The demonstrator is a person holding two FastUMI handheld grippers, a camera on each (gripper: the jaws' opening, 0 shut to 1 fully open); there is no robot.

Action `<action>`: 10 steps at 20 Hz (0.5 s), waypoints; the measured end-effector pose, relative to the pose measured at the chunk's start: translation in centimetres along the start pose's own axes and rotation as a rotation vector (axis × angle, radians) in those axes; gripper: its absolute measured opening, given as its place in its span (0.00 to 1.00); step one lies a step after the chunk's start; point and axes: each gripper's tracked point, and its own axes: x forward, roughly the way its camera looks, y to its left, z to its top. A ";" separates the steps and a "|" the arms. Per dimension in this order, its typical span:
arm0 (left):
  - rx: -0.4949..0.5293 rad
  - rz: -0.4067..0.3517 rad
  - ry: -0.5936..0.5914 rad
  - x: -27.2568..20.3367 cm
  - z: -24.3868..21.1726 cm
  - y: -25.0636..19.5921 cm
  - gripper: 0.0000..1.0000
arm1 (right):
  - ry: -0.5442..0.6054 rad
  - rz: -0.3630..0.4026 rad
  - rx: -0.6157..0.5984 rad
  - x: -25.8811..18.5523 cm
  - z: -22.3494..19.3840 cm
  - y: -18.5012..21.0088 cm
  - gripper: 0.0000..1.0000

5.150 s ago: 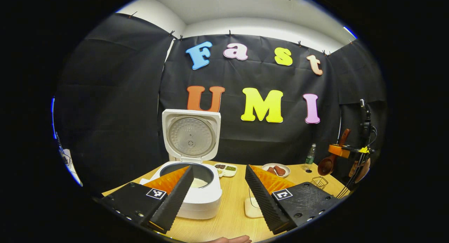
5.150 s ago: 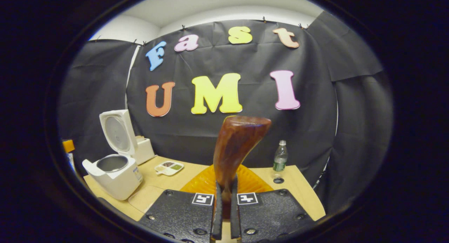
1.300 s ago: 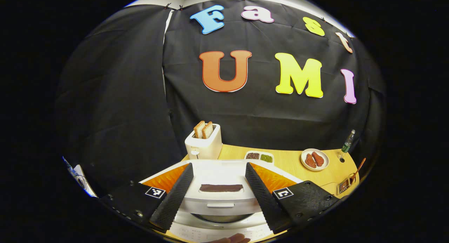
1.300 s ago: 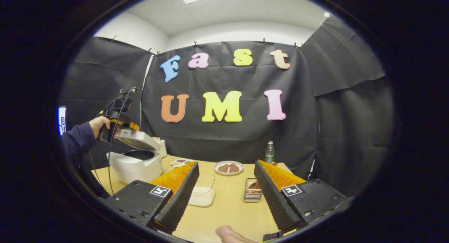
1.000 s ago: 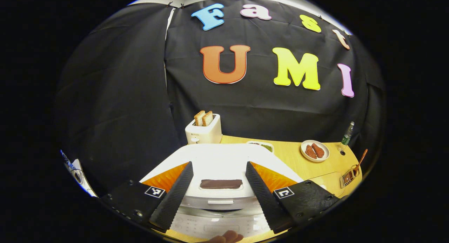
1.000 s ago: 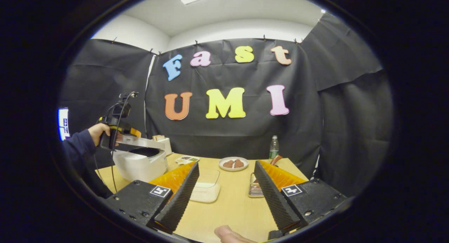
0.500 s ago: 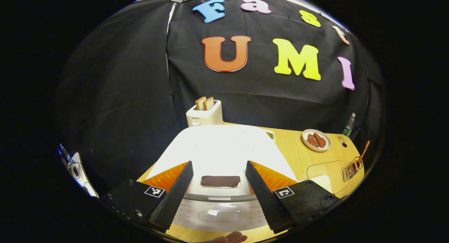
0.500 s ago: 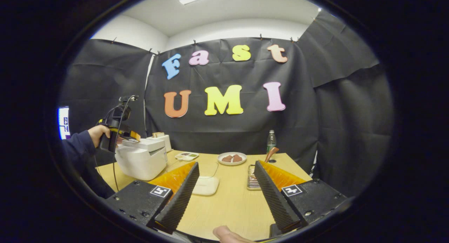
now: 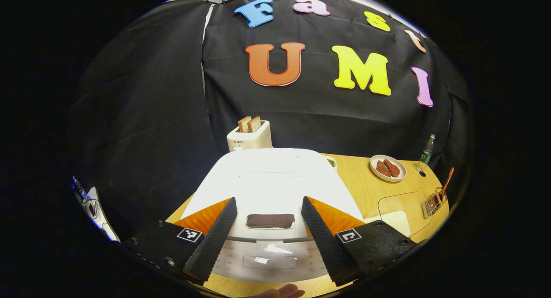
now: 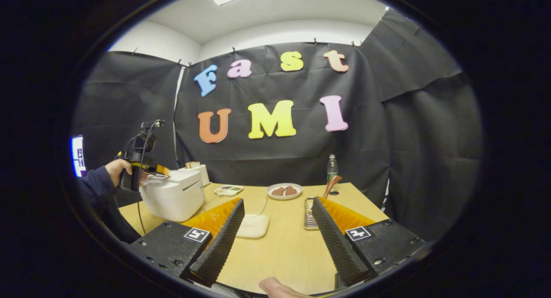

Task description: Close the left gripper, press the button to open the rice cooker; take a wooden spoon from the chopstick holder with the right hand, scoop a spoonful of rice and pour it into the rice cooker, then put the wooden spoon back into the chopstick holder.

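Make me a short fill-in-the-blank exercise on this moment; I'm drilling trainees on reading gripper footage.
1. The lid of the rice cooker is ____.
2. The wooden spoon stands in the ____ on the table.
3. The fingers of the right gripper are spread ____, holding nothing.
4. Two slices of bread stick up from the ____ behind the rice cooker.

Missing words: closed; chopstick holder; open; toaster

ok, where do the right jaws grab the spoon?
The spoon shaft that pokes up out of the holder. Come from above, jaws across the shaft: it leans up and to the right, and its lower end is down in the holder.
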 end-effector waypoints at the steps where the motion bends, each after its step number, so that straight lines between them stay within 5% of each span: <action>1: -0.001 -0.001 0.022 -0.1 -0.5 0.0 0.98 | 0.007 0.006 -0.004 0.2 -0.3 0.4 1.00; 10: -0.001 -0.028 -0.041 0.4 -0.5 -0.1 0.98 | 0.010 0.016 -0.007 0.1 -0.3 1.8 0.99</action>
